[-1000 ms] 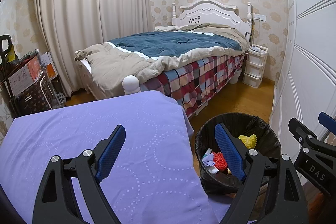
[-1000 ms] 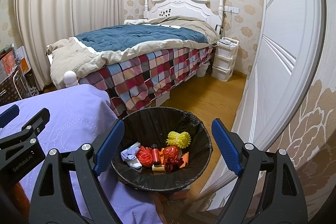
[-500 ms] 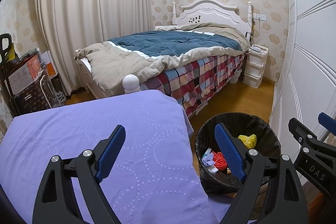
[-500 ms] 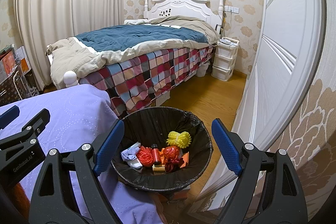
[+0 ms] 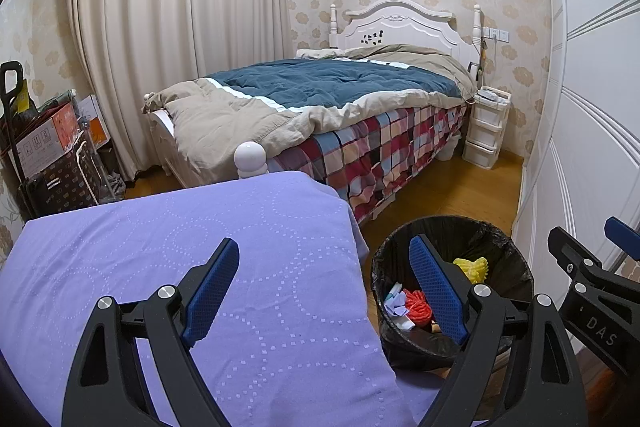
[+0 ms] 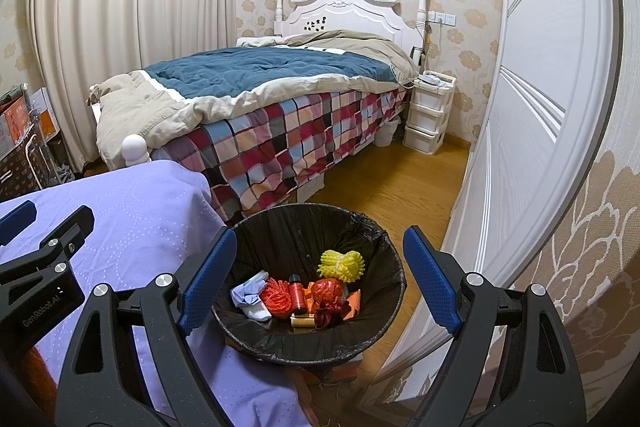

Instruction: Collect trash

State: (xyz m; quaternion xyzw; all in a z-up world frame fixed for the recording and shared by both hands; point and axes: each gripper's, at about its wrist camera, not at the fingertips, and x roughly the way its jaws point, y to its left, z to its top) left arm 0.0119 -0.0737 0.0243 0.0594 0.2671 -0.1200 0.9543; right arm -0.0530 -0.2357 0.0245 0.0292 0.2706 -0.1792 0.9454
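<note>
Trash sits in bin, just ahead of & below right tongs; bin's to the right of left tongs. Both wide open, nothing held. We judge collecting's about done; next: check purple cloth for leftovers.

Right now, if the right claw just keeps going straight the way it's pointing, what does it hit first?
Most likely the trash bin. The open right claw points at the bin's black-lined mouth, with nothing visible in between. Going on, it would probably reach the yellow foam net and the other trash inside, though depth is hard to judge.
</note>
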